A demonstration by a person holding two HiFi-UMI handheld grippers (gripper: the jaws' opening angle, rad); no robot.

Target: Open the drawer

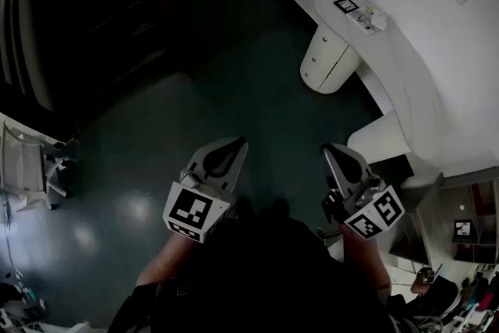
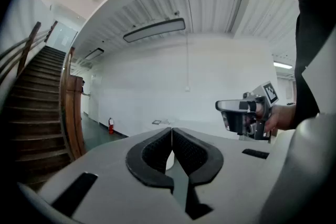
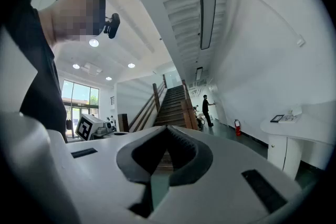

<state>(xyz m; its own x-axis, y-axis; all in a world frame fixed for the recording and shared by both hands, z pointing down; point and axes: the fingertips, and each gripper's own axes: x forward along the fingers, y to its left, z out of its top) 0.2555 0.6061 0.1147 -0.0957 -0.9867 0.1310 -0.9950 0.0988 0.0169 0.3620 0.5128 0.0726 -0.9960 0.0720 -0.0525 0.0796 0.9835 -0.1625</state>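
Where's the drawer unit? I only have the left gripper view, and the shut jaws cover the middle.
Observer: The head view shows a white rounded drawer cabinet under a curved white counter. It is ahead of the right hand-held gripper and apart from it.
Operator: Right jaws?
Observer: Together, with nothing between them, per the right gripper view.
Operator: Anyone nearby?
Observer: A person in dark clothes stands beside the brown wooden staircase.
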